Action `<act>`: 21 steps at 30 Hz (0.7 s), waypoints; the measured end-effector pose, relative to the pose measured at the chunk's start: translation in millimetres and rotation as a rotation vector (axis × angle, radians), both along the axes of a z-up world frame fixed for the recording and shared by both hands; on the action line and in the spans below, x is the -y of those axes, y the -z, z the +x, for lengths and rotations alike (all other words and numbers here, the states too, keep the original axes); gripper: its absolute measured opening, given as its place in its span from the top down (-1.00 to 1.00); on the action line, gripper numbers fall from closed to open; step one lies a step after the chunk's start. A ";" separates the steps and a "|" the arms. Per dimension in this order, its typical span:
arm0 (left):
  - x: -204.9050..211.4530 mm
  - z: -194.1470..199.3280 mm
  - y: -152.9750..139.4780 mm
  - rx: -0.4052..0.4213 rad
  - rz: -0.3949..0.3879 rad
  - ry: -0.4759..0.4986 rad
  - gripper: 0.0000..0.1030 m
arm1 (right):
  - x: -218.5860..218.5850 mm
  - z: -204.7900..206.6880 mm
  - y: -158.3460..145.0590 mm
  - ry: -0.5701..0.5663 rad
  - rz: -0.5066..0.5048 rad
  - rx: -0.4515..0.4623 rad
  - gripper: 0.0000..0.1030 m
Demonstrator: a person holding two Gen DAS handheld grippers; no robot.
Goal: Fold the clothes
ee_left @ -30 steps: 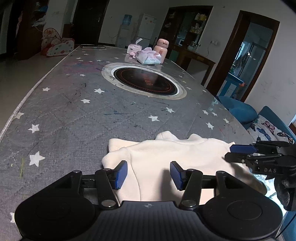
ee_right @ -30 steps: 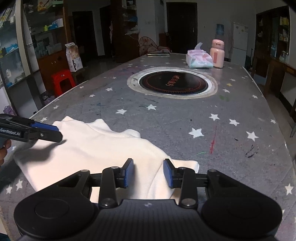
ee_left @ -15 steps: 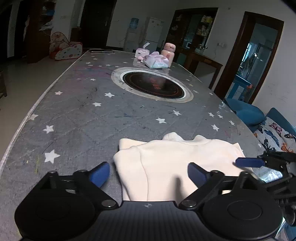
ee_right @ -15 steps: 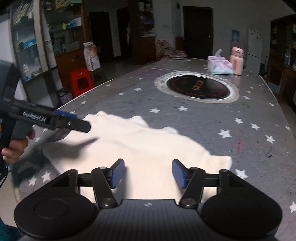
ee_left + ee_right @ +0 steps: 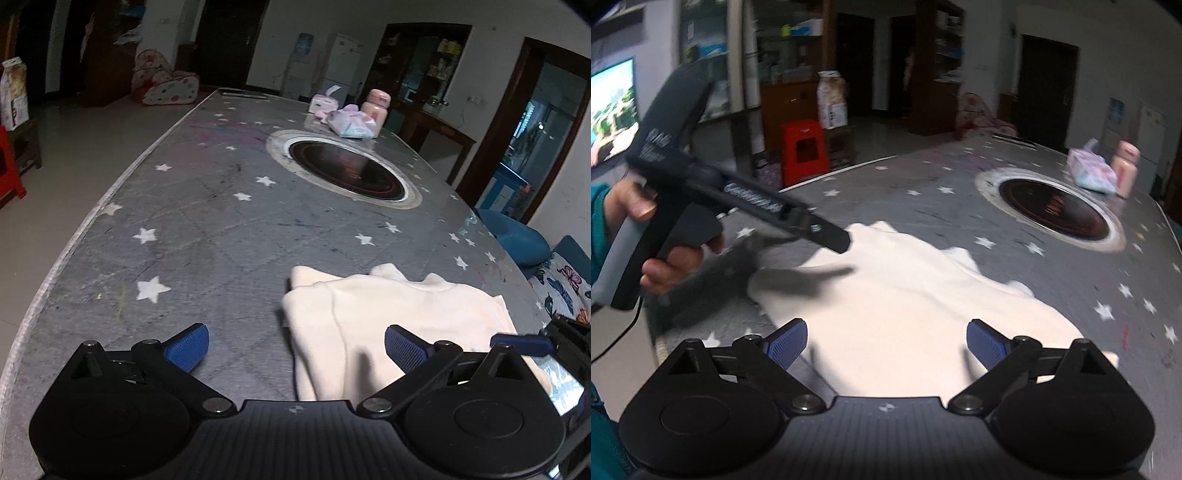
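- Long grey table (image 5: 207, 206) printed with white stars, round black inset cooktop (image 5: 345, 171) at 1 o'clock; dim room, red plastic stool (image 5: 804, 149).
- One cream folded garment (image 5: 388, 321) flat at near edge, 3 o'clock.
- One pink bottle (image 5: 375, 110), two tissue packs (image 5: 351, 122) far end.
- Left gripper (image 5: 295, 345) and right gripper (image 5: 886, 341) both spread wide, empty.

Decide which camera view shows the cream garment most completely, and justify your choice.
The right wrist view: the cream garment spreads across the middle, most of its outline visible, though blurred. In the left wrist view the garment is sharper but sits low and right, partly hidden behind the left gripper.
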State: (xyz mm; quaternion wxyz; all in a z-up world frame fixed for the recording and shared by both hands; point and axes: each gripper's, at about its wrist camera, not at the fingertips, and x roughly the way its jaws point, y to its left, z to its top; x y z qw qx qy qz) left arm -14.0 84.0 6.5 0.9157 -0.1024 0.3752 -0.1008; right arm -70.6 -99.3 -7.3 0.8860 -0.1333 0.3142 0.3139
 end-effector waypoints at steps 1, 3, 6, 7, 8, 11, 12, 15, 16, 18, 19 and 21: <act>-1.7 -0.2 -0.3 -0.001 -0.003 -0.005 -1.00 | -4.9 -1.1 0.2 -0.018 -0.010 0.002 -0.83; -3.6 -0.2 -0.9 -0.003 -0.005 -0.011 -1.00 | -15.7 -3.9 0.8 -0.056 -0.037 0.012 -0.75; -5.9 -0.1 -1.4 -0.007 -0.012 -0.019 -1.00 | -33.1 -6.8 2.8 -0.114 -0.085 0.020 -0.59; -7.0 0.7 -1.5 -0.013 -0.020 -0.024 -1.00 | -39.0 -8.6 3.6 -0.137 -0.103 0.026 -0.56; -8.0 1.4 -1.5 -0.020 -0.027 -0.029 -1.00 | -45.0 -10.5 4.4 -0.160 -0.121 0.033 -0.52; -12.8 4.6 -1.2 -0.042 -0.068 -0.054 -1.00 | -60.6 -16.0 6.2 -0.215 -0.169 0.059 -0.42; -14.3 5.3 -1.0 -0.049 -0.084 -0.061 -1.00 | -66.0 -17.4 7.1 -0.236 -0.181 0.066 -0.36; -17.7 8.7 0.5 -0.078 -0.143 -0.068 -1.00 | -82.1 -21.5 10.1 -0.297 -0.218 0.085 -0.15; -17.6 9.2 0.6 -0.082 -0.151 -0.066 -1.00 | -87.2 -21.8 11.6 -0.308 -0.225 0.082 -0.13; -16.9 9.8 0.8 -0.086 -0.160 -0.065 -1.00 | -95.6 -23.1 15.0 -0.321 -0.243 0.092 -0.08; -17.7 10.1 1.1 -0.092 -0.176 -0.069 -1.00 | -98.8 -23.5 16.9 -0.317 -0.253 0.100 -0.01; -19.3 10.8 1.8 -0.103 -0.209 -0.078 -1.00 | -103.0 -22.3 18.9 -0.298 -0.262 0.105 0.34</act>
